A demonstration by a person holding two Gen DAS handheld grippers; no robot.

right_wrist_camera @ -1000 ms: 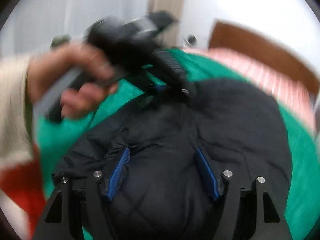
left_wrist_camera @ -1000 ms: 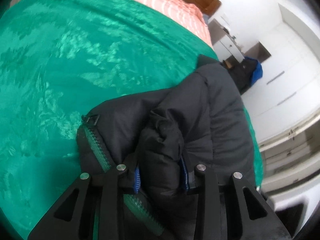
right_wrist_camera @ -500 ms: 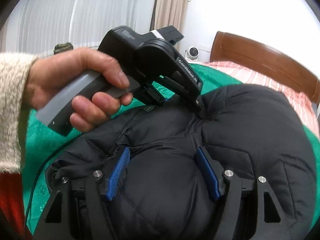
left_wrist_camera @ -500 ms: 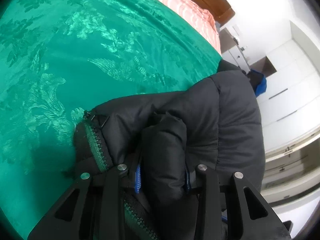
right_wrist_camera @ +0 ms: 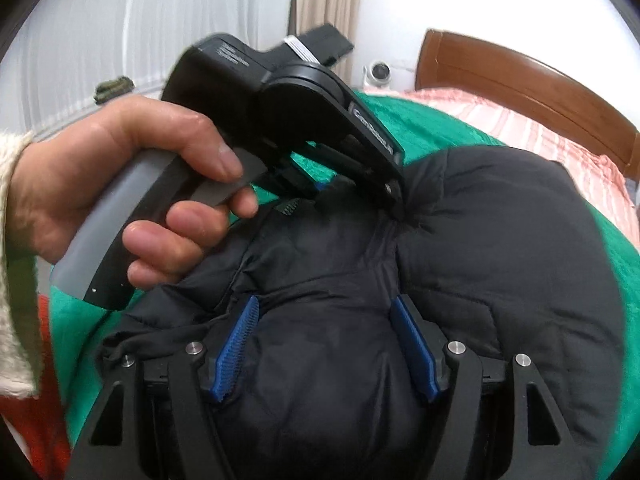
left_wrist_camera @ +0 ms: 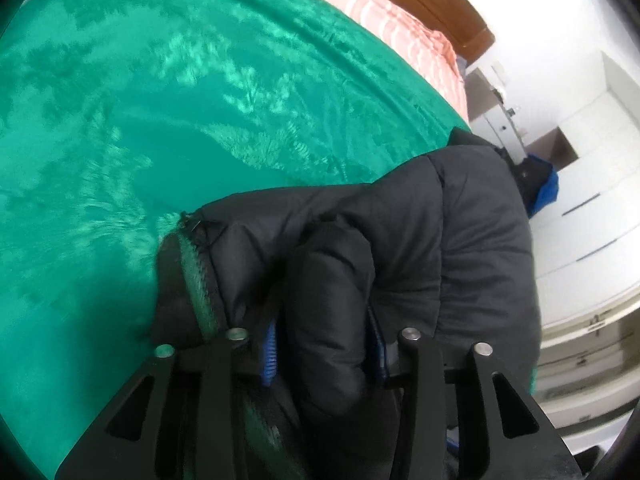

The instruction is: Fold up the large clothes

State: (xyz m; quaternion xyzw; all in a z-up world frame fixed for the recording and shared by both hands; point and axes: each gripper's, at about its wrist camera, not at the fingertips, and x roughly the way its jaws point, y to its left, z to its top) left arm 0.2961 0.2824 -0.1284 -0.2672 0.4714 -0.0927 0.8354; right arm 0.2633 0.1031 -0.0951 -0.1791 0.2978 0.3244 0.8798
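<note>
A black puffer jacket (left_wrist_camera: 460,248) with a green zipper lies bunched on a green bedspread (left_wrist_camera: 140,140). My left gripper (left_wrist_camera: 326,344) is shut on a thick roll of the jacket between its blue pads. In the right wrist view the jacket (right_wrist_camera: 500,264) bulges up, and my right gripper (right_wrist_camera: 326,344) has a fold of it pinched between its blue pads (right_wrist_camera: 236,344). The left gripper's body (right_wrist_camera: 304,120), held by a hand, bites into the jacket just beyond.
The bed has a pink striped sheet (left_wrist_camera: 400,20) and a wooden headboard (right_wrist_camera: 520,76) at the far end. White wardrobes (left_wrist_camera: 592,200) and a small dresser stand past the bed's right side. White curtains (right_wrist_camera: 120,40) hang behind the hand.
The left gripper has shifted with its roll of jacket, and the bed's far end comes back into view. In the right wrist view the hand and left gripper have come closer and lower onto the jacket.
</note>
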